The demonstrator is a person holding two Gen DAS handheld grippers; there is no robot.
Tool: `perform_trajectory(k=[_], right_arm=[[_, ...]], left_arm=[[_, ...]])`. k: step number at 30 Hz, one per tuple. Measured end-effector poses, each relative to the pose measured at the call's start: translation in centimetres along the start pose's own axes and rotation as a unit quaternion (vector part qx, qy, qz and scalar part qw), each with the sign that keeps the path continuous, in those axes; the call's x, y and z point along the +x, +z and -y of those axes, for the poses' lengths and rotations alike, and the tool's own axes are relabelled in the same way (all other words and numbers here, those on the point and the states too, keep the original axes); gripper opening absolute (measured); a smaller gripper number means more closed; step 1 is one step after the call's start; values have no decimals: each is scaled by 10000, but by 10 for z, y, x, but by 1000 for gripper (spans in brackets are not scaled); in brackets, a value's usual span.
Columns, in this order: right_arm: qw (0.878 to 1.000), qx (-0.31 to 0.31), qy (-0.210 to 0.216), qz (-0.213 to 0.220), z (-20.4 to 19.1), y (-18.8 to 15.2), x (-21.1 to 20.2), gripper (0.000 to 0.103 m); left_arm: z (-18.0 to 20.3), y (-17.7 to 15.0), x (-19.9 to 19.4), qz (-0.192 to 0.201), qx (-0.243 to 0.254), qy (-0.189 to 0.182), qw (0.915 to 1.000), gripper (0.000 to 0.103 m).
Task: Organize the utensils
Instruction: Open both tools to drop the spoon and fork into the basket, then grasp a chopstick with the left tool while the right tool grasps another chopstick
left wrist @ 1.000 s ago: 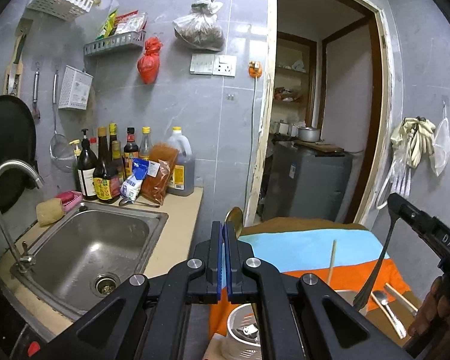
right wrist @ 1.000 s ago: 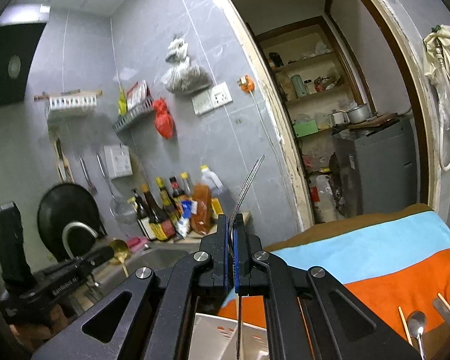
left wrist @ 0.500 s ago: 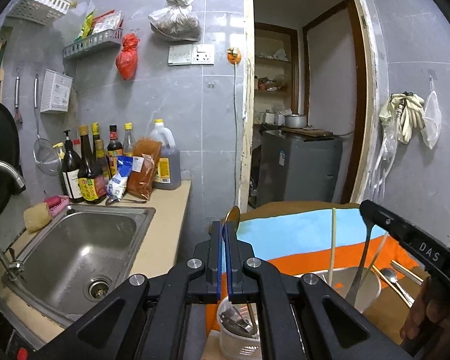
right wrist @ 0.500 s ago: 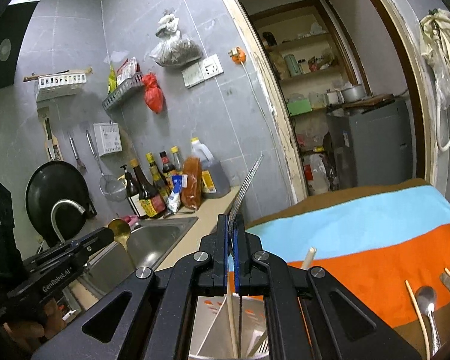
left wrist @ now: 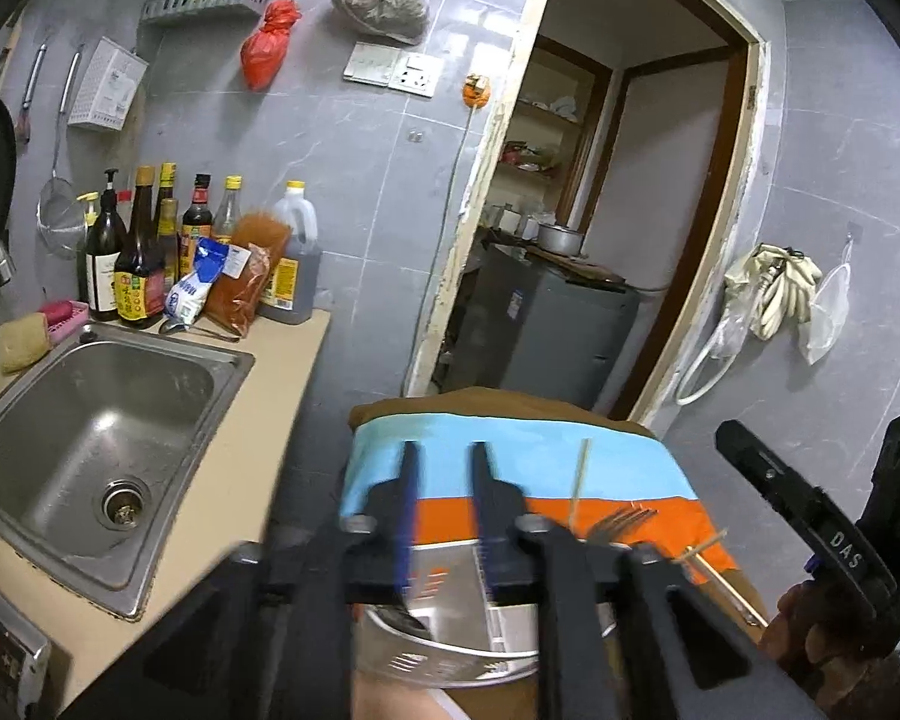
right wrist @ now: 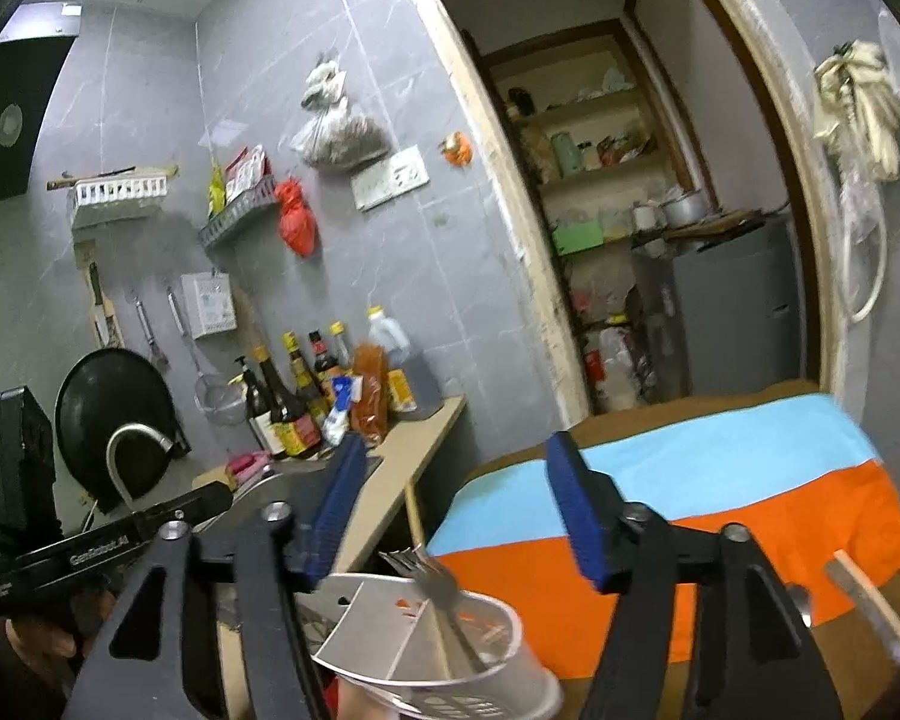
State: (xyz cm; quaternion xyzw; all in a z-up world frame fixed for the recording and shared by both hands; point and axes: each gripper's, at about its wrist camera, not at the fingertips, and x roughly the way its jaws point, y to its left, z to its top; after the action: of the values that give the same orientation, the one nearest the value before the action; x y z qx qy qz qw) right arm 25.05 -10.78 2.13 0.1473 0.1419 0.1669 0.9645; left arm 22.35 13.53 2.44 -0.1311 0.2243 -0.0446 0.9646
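A white divided utensil holder [right wrist: 504,654] stands just below both grippers on the striped cloth [right wrist: 720,480]. A metal fork [right wrist: 438,582] stands loose in it, tines up, below my right gripper [right wrist: 459,504]. That gripper's jaws are opening wide and its blue pads [right wrist: 576,516] touch nothing. In the left wrist view my left gripper [left wrist: 444,480] hangs over the holder [left wrist: 450,654], jaws opening, a narrow bare gap between them. The fork's tines [left wrist: 621,522] and a chopstick [left wrist: 579,480] rise behind its right finger. The right gripper's body [left wrist: 810,534] shows at the far right.
A steel sink [left wrist: 90,420] and a counter with sauce bottles [left wrist: 144,264] lie to the left. A spoon [right wrist: 801,600] and a flat utensil [right wrist: 864,594] lie on the table at the right. An open doorway [left wrist: 600,210] is behind the table.
Both grippers have gone from shut to open. The gold spoon is gone from the left jaws. The fork has left the right jaws and stands in the holder.
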Motion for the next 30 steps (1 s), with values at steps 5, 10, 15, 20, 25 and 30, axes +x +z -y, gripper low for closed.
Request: perform_trajectory(k=[5, 10, 15, 20, 25, 30], right_arm=[[9987, -133, -426, 252, 14, 23, -33, 90], [9935, -416, -978, 411, 30, 43, -64, 101], [9858, -679, -1470, 449, 53, 59, -90, 101], [9815, -771, -1715, 364, 82, 69, -108, 101], [9789, -828, -1849, 272, 114, 75, -119, 101], [9780, -857, -1900, 113, 150, 75, -124, 101]], left_arm=[[27, 5, -12, 235, 5, -156, 9996, 59], [60, 9, -17, 478, 112, -203, 9986, 86], [95, 8, -15, 762, 260, -120, 9967, 102], [135, -2, -9, 839, 617, 3, 9946, 102], [176, -17, 0, 813, 898, 27, 9926, 102], [206, -31, 12, 765, 1039, 91, 9916, 102]])
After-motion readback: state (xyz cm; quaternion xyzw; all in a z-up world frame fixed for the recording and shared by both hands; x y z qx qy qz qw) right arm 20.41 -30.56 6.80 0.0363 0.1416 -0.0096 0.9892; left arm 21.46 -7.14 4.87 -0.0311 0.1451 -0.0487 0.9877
